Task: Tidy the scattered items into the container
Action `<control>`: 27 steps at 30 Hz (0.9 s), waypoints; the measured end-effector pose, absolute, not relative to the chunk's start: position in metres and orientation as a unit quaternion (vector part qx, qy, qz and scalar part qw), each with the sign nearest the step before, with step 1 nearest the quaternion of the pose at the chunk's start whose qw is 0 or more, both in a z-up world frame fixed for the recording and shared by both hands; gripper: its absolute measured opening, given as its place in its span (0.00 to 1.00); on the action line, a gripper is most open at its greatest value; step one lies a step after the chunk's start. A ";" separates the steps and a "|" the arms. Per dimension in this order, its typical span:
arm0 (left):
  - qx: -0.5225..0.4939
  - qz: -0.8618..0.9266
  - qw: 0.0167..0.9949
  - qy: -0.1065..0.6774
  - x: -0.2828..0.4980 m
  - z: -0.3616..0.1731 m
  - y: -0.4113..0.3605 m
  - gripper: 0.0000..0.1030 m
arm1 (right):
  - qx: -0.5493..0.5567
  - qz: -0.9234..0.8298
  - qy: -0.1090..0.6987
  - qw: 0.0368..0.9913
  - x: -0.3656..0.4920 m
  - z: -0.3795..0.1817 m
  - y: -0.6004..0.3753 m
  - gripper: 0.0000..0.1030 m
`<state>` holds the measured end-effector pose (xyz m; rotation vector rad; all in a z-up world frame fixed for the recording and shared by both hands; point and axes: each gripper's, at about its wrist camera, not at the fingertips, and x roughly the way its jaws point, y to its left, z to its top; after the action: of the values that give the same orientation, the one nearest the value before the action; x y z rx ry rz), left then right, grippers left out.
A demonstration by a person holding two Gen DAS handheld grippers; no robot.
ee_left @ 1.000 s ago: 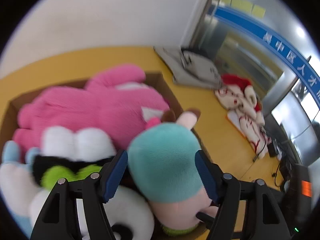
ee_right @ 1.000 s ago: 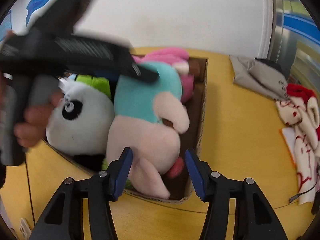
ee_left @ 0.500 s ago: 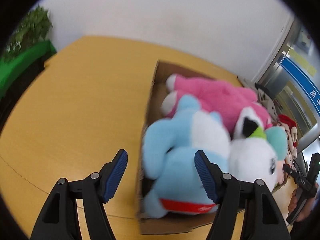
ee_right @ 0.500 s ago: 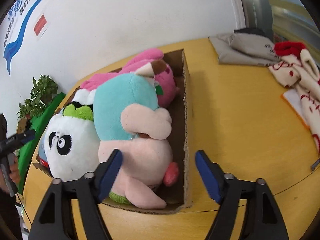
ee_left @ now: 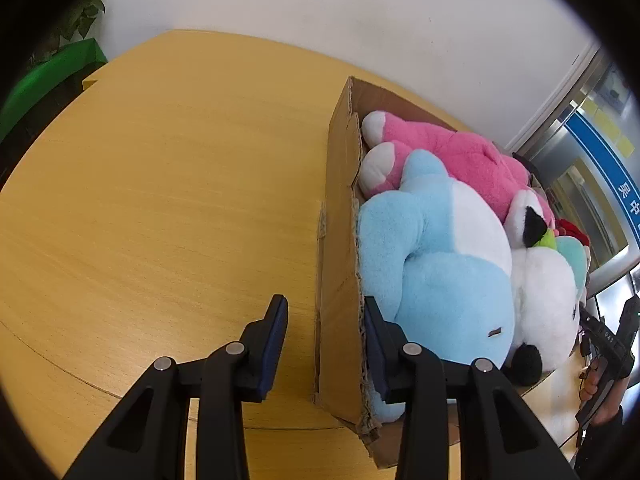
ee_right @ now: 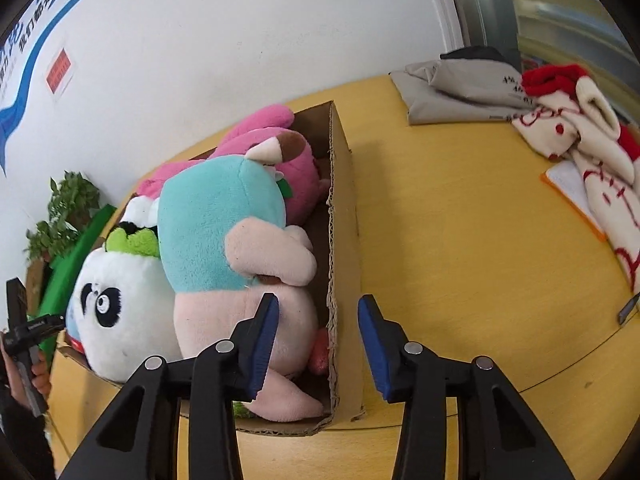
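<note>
Brown cardboard box point(ee_left: 340, 216) on yellow wooden table point(ee_left: 168, 184). Inside: pink toy point(ee_left: 448, 152) far, light blue and white toy point(ee_left: 432, 256) left, black-and-white panda point(ee_right: 120, 312), teal and peach toy point(ee_right: 224, 232) right.

Even, bright daylight fills both views, with soft shadows beside the cardboard box point(ee_right: 344, 216) on the wooden table point(ee_left: 160, 184). Both pictures are sharp at centre, and straight lines bow toward black vignetted corners. Upper right of the right view is slightly smeared.

The left gripper point(ee_left: 326, 344) has swung away from the teal toy point(ee_right: 216, 224) to the cardboard box point(ee_left: 340, 240)'s far side wall, jaws closing astride it. The right gripper point(ee_right: 318, 342) now straddles the opposite wall, jaws also closing.
</note>
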<state>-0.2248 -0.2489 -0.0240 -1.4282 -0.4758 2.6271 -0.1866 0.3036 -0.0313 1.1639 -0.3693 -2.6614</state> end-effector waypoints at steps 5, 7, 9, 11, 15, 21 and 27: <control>-0.500 0.856 0.061 -0.114 -0.225 -0.036 -0.236 0.24 | 0.388 -0.908 -0.126 0.092 -0.179 -0.033 0.309 0.42; -0.505 0.854 0.069 -0.107 -0.225 -0.040 -0.229 0.18 | 0.410 -0.900 -0.117 0.092 -0.183 -0.042 0.307 0.42; -0.504 0.855 0.067 -0.102 -0.224 -0.038 -0.225 0.10 | 0.423 -0.897 -0.093 0.086 -0.185 -0.048 0.300 0.32; -0.505 0.856 0.059 -0.094 -0.223 -0.036 -0.222 0.09 | 0.438 -0.892 -0.064 0.092 -0.186 -0.056 0.291 0.15; -0.510 0.853 0.054 -0.095 -0.216 -0.035 -0.224 0.09 | 0.436 -0.895 -0.046 0.089 -0.179 -0.057 0.288 0.14; -0.518 0.849 0.052 -0.088 -0.189 -0.034 -0.221 0.08 | 0.434 -0.895 -0.047 0.092 -0.146 -0.059 0.293 0.14; -0.514 0.853 0.054 -0.075 -0.165 -0.031 -0.216 0.08 | 0.439 -0.891 -0.060 0.093 -0.118 -0.060 0.305 0.20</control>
<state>-0.1645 -0.2164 -0.0312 -1.5611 -0.2283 2.5908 -0.1178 0.3046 -0.0598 1.3042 -0.1789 -2.6451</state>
